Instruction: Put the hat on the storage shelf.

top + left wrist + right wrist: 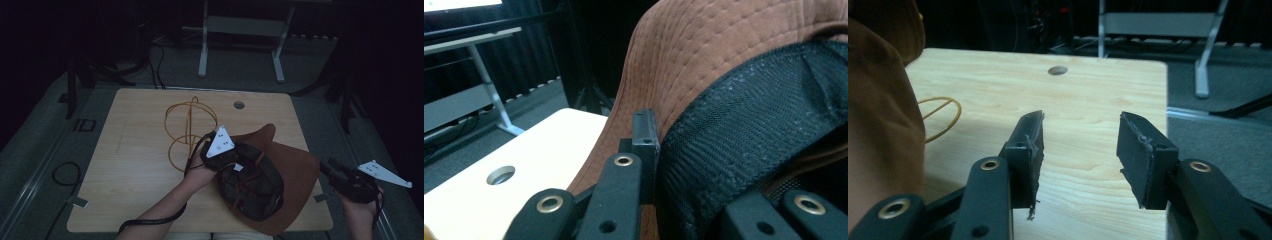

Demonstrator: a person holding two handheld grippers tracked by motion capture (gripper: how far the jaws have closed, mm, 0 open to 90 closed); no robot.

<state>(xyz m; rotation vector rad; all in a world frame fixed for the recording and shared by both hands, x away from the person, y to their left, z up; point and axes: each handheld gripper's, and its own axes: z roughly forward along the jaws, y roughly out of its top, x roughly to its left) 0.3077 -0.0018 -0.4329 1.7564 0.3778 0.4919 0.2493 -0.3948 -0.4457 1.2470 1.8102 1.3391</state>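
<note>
On the wooden table [135, 150], a yellow wire frame [187, 127] stands left of centre. Beside it the left gripper [239, 159], its forearm reaching in from the bottom edge, is clamped on the brim of an upturned brown hat [295, 170] lying at the table's near right. The right gripper [334, 170], held low off the table's right edge and aimed leftward at the hat, has its 2 jaws wide apart with nothing between them.

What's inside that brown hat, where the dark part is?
The brown hat lies crown-down, so its inside faces up: a black mesh lining and a thin brown cord. The left gripper reaches over the opening and covers part of the lining there.
</note>
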